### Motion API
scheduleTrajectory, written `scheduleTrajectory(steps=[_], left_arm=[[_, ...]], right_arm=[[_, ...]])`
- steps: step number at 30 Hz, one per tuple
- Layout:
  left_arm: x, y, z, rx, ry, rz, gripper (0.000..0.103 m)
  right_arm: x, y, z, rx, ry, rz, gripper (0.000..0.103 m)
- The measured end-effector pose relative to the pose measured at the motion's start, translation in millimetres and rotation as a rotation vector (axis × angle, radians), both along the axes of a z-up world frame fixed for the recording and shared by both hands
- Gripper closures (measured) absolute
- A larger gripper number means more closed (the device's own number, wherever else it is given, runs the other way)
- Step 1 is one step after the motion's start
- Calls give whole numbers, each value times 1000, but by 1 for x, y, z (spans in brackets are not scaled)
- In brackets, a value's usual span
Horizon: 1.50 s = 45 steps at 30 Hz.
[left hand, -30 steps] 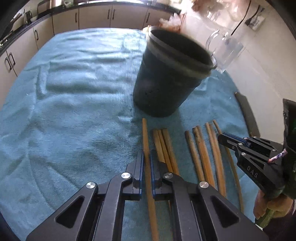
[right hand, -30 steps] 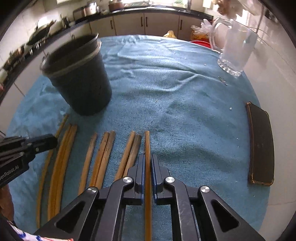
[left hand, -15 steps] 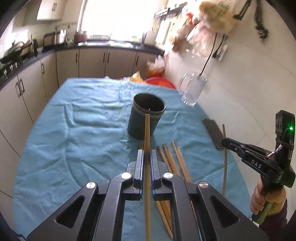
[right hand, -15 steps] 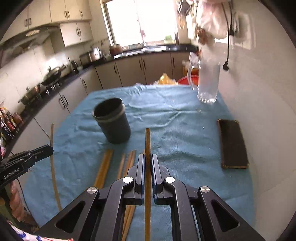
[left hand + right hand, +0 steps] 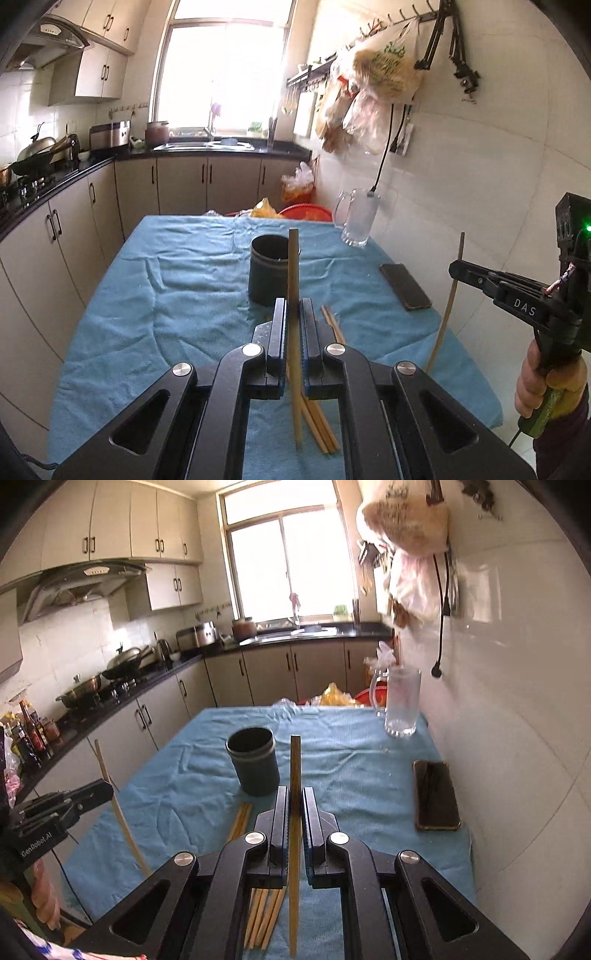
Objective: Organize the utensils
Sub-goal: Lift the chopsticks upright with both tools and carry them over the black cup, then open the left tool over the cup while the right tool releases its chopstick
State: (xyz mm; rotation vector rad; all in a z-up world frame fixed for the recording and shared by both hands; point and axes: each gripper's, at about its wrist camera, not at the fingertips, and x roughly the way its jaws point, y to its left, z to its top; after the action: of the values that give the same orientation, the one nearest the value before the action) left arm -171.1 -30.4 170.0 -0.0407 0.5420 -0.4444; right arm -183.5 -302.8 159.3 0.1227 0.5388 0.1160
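Observation:
My left gripper [image 5: 293, 314] is shut on one wooden chopstick [image 5: 293, 266], held well above the table, its tip in line with the black cup [image 5: 267, 273]. My right gripper [image 5: 295, 801] is shut on a second chopstick [image 5: 295, 768], also lifted, with the black cup [image 5: 255, 764] ahead and slightly left. Each wrist view shows the other gripper from the side: the right gripper [image 5: 458, 267] with its chopstick [image 5: 448, 306] hanging down, the left gripper [image 5: 107, 788] with its chopstick [image 5: 118, 812]. Several chopsticks [image 5: 264, 915] lie on the cloth below; the same loose chopsticks [image 5: 332, 325] show near the cup.
A blue cloth [image 5: 166, 295] covers the table. A dark phone [image 5: 436, 795] lies near the right edge by the tiled wall, and a glass mug [image 5: 400, 701] stands at the far right corner. Kitchen cabinets [image 5: 55, 258] run along the left.
Both grippers have risen off the cloth and drawn back from the cup, each carrying its chopstick. The views have tilted up from the table to the kitchen.

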Motion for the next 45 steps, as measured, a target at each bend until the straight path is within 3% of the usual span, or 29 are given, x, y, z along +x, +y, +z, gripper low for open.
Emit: scheduleTrajectory(steps=[14,28,33,37,41,45], left_arm=[[47,12,49,-74,-14,27,98],[152,-11,124,-62,-96,71,98],[195,-30,111,-16,-62,91,98],[234,-44,70,16,81,80,98],[249,-50,41,35,155,73,98],[249,-53,33,59,156,69,97]], right_arm=[[51,7,41,22,-67,35,97],[172,31,95,123,-180,33,97],[221,38,71,124,-124,5,97],[251,40,33,129,-11,9,97],[269,37,0,133,71,14,96],[277,27,-15,152,102,0,96]])
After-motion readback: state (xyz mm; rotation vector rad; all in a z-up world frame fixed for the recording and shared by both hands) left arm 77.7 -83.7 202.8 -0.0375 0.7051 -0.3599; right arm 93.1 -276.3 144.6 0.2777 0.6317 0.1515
